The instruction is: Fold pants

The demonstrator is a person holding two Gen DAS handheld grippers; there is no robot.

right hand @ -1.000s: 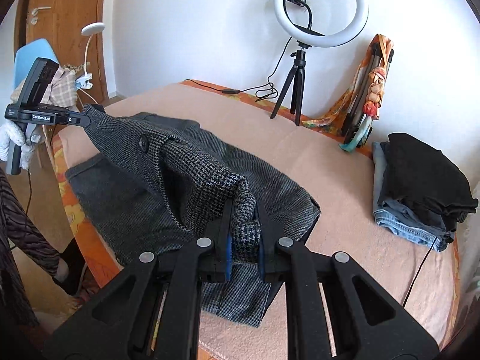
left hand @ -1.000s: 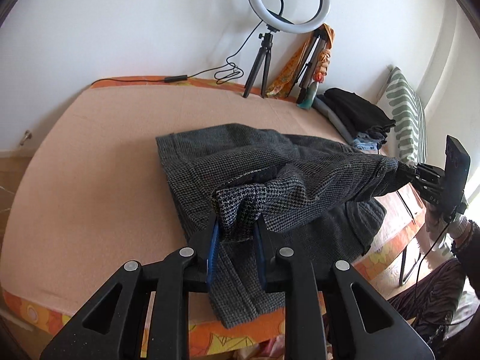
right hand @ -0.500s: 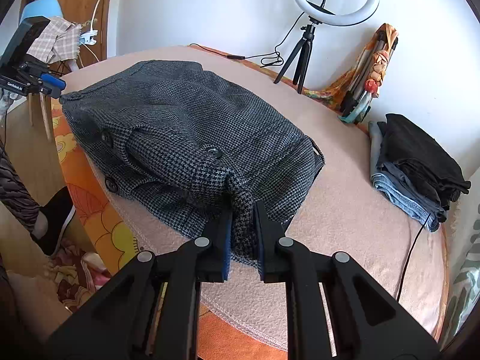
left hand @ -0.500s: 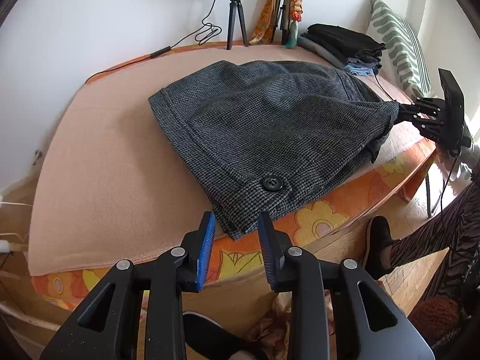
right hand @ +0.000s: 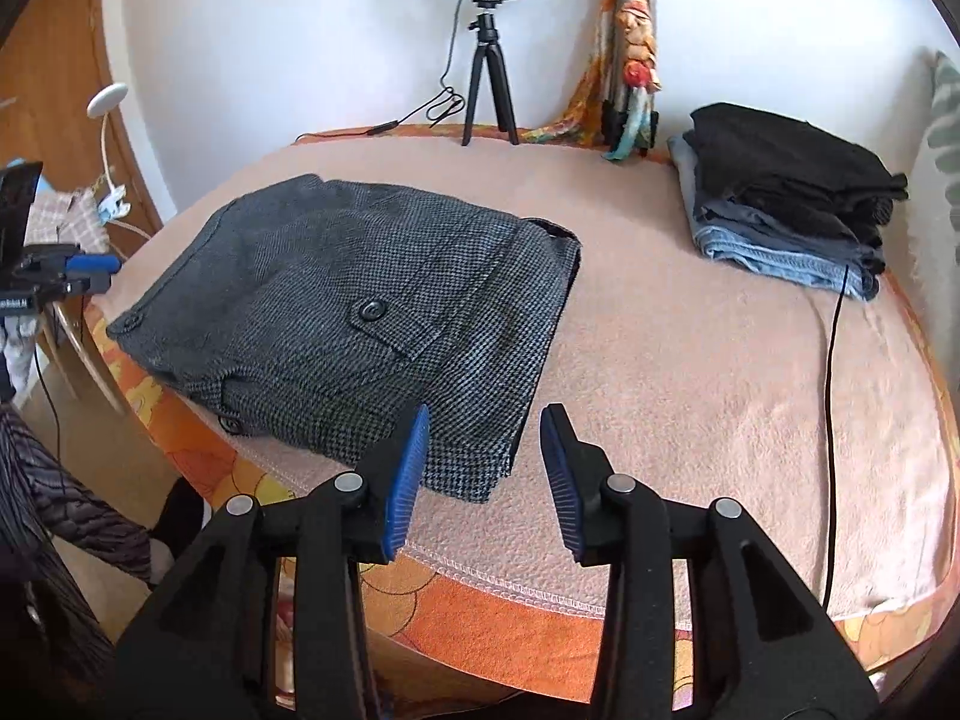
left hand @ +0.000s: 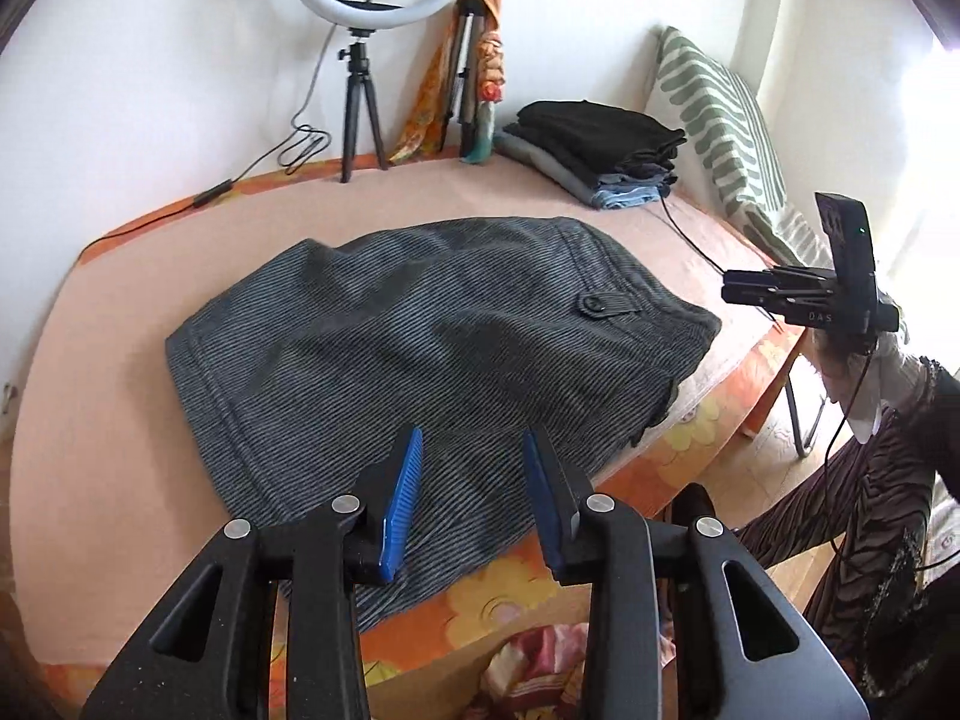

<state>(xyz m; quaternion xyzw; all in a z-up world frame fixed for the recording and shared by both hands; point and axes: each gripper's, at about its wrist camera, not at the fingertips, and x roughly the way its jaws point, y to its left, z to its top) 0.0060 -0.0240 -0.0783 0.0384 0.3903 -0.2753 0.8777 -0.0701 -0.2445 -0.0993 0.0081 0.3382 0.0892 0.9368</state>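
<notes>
The grey checked pants [left hand: 432, 348] lie folded flat on the peach blanket of the bed [left hand: 120, 420], near its front edge. They also show in the right wrist view [right hand: 360, 312]. My left gripper [left hand: 471, 450] is open and empty, just above the pants' near edge. My right gripper [right hand: 486, 414] is open and empty, above the pants' near right corner. Each gripper also shows in the other's view: the right one [left hand: 729, 291] right of the pants, the left one [right hand: 111, 267] left of them.
A stack of folded dark clothes and jeans [right hand: 786, 198] sits at the bed's back right, with a black cable [right hand: 831, 360] running from it to the front. A ring light on a tripod [left hand: 360, 60] stands at the back. A striped pillow [left hand: 714, 126] leans at the far right.
Both grippers laid the pants down folded, let go and opened. The left one released about half a second ago, the right one since then. Both have drawn back toward the bed's edge.
</notes>
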